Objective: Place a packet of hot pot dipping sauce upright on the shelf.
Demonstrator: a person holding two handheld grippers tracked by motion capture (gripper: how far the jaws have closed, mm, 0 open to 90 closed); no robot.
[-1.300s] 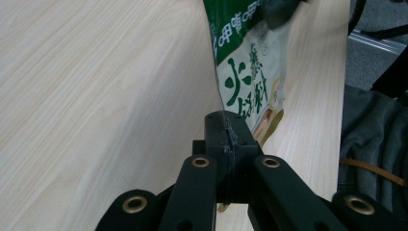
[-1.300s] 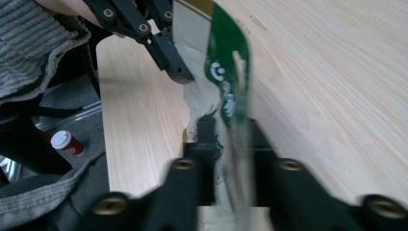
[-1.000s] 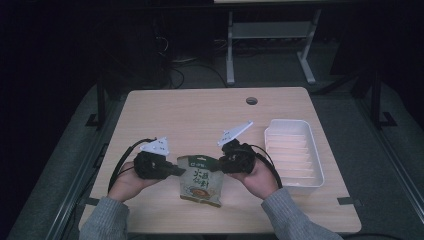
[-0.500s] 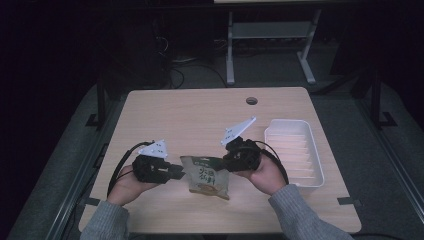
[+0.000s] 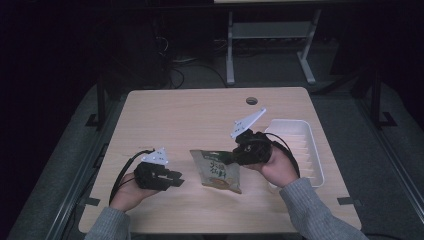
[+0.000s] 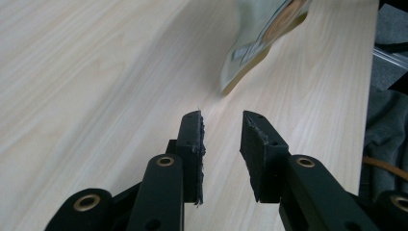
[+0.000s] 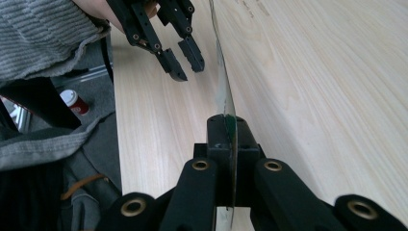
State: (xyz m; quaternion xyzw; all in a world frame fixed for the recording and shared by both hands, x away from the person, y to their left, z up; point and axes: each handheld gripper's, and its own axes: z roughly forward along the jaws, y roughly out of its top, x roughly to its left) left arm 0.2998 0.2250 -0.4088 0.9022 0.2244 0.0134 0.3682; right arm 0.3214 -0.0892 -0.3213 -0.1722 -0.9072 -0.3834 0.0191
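Since 1 second ago, the left claw (image 5: 176, 180) has let go of the snack bag (image 5: 218, 170) and pulled back toward the lower left of the high view, while the right claw (image 5: 235, 155) has kept its hold and carried the bag a little to the right.

Now the snack bag sits just below the middle of the high view, on the pale wooden surface (image 5: 190, 115). Its top edge is lifted and its lower corner points down toward the wood. The bag is green at the top with a picture of food lower down.

The right claw is clamped on the top right edge of the bag. In the right gripper view, the 2 black jaws are pressed together on the thin bag (image 7: 224, 96), which stands on edge and runs up the middle of the frame. The left claw (image 7: 183, 60) shows near the top left there, just beside the bag but not touching it.

In the left gripper view, the left claw (image 6: 222, 144) has its jaws apart with bare wood between them. The bag (image 6: 262, 41) hangs in the upper right of that frame, well clear of the jaws.

A white tray (image 5: 306, 131) lies at the right side of the surface, just behind the right hand (image 5: 277, 167).
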